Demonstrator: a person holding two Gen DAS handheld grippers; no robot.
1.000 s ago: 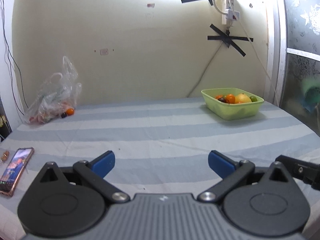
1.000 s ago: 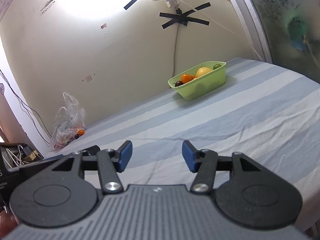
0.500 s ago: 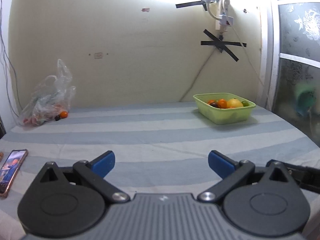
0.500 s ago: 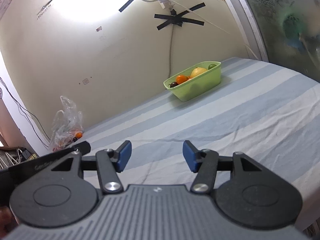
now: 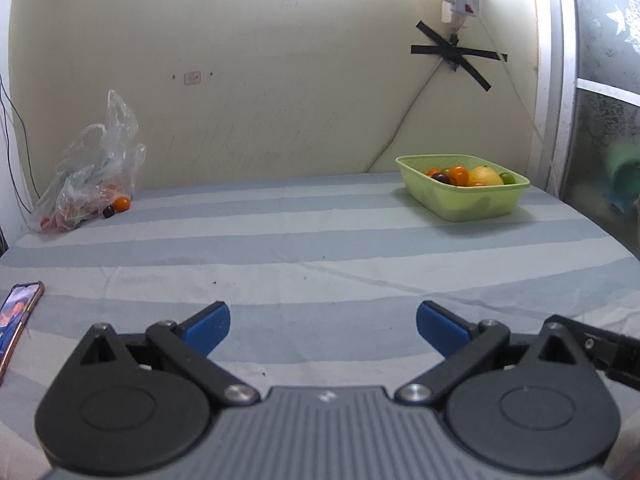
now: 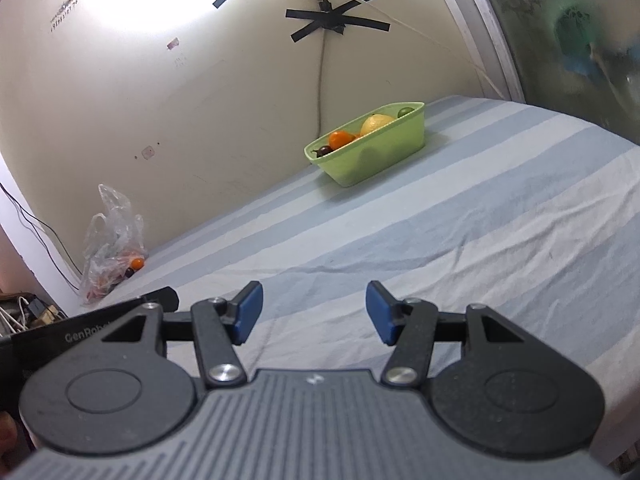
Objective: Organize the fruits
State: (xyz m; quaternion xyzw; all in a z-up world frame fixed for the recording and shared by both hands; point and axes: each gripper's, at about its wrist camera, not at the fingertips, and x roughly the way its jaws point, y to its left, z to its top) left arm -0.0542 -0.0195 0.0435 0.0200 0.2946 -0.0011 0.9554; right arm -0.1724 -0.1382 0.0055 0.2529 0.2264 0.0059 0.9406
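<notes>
A light green basket (image 5: 480, 205) stands at the far right of the striped bed, holding a yellow fruit (image 5: 485, 176), orange fruits (image 5: 458, 174), a dark one and a green one; it also shows in the right wrist view (image 6: 376, 160). A clear plastic bag (image 5: 86, 176) with more fruit lies at the far left by the wall, with an orange fruit (image 5: 121, 203) and a dark one at its mouth; the bag also shows in the right wrist view (image 6: 112, 248). My left gripper (image 5: 323, 326) and right gripper (image 6: 314, 312) are both open and empty, low over the near bed.
A phone (image 5: 18, 316) lies at the bed's left edge. The striped sheet (image 5: 320, 248) spans between bag and basket. A taped cable and power strip (image 5: 456, 0) hang on the wall. A patterned glass panel (image 5: 604, 120) bounds the right side.
Both views shifted slightly: the left camera tilted down and the basket and bag look nearer. Both grippers stay open and empty.
</notes>
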